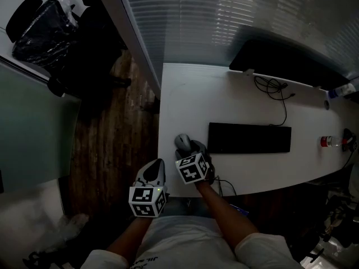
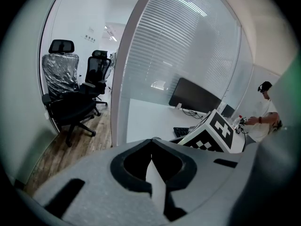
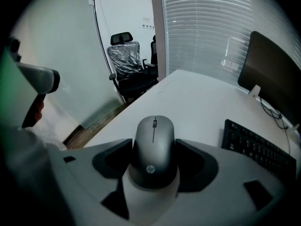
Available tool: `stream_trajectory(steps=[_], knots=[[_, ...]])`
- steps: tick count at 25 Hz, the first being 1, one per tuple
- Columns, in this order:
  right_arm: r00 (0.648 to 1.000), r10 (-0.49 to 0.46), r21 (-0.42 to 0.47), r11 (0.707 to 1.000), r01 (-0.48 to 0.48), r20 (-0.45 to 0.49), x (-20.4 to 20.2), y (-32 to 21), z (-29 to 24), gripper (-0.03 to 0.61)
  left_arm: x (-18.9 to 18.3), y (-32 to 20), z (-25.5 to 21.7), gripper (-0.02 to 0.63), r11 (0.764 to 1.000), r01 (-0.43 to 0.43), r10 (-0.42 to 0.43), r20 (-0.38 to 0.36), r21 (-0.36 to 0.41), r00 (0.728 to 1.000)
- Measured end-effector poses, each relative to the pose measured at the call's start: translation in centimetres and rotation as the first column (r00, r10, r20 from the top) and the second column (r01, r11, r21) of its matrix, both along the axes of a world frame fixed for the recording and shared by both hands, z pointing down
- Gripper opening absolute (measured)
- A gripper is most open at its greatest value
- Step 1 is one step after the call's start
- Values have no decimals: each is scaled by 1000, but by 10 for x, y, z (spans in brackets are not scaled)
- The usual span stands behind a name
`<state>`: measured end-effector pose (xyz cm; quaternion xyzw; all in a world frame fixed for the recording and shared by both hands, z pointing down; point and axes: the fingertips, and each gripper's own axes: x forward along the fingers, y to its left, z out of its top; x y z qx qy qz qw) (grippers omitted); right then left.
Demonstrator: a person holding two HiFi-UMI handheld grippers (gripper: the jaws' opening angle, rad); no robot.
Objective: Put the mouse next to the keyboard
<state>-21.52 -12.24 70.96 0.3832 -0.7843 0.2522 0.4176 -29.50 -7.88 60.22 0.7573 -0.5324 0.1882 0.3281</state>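
Left tool (image 1: 157,167), jaws together, idles off the surface's (image 1: 224,100) near edge while right tool (image 1: 188,149) clamps the mouse (image 3: 154,140) for moving beside the keyboard (image 1: 249,138).

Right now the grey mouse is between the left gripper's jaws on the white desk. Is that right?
No. The grey mouse sits between the jaws of the right gripper, not the left one, on the white desk; the right gripper view shows it. The left gripper has its jaws together, with nothing between them.
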Motion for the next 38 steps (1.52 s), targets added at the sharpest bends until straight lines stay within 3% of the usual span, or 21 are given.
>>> stream_trajectory(steps=[15,21,27,31,38], knots=[[995,43,20,999,-46,94,6,1,-49,290,12,-4,-6,6,1000,-4,4,-2,8,1000],[991,79,54,995,-85,109,31,4,-77,290,28,-8,-14,6,999,-26,26,1,23,1000],[984,144,73,986,-152,109,77,13,-93,290,72,-16,-19,6,995,-87,87,-17,41,996],[967,232,94,966,-242,110,120,15,-107,290,109,-20,-21,5,986,-159,160,-13,45,987],[893,429,109,889,-444,135,208,34,-119,291,192,-17,-24,6,949,-311,313,-28,51,949]])
